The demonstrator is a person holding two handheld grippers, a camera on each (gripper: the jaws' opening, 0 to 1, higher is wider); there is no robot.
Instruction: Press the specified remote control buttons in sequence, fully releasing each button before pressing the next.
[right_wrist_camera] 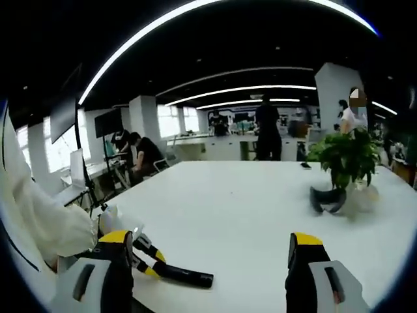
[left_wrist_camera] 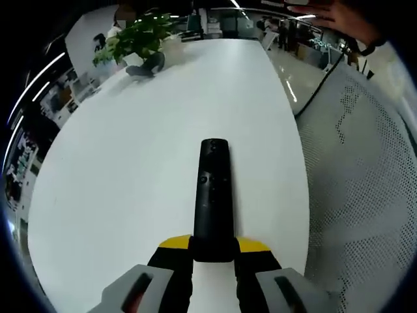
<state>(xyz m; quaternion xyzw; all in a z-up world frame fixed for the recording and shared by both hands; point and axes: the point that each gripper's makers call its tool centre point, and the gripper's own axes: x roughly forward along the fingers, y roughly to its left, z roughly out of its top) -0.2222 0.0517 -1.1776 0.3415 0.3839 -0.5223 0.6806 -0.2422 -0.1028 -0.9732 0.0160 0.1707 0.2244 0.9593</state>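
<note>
A long black remote control [left_wrist_camera: 214, 189] points away from me over the white table [left_wrist_camera: 130, 195]. My left gripper [left_wrist_camera: 214, 246] is shut on its near end, with yellow-tipped jaws on either side. In the right gripper view, the same remote [right_wrist_camera: 186, 276] juts out low at the left, held by the left gripper [right_wrist_camera: 147, 259]. My right gripper [right_wrist_camera: 212, 251] is open and hangs above the table with nothing between its jaws. The remote's tip lies just below and left of the gap.
A potted green plant [right_wrist_camera: 343, 158] with a curved black object [right_wrist_camera: 327, 199] at its base stands at the table's far end. A white sleeve [right_wrist_camera: 39, 222] is at the left. Speckled floor [left_wrist_camera: 365, 195] lies past the table's right edge. People and desks fill the office behind.
</note>
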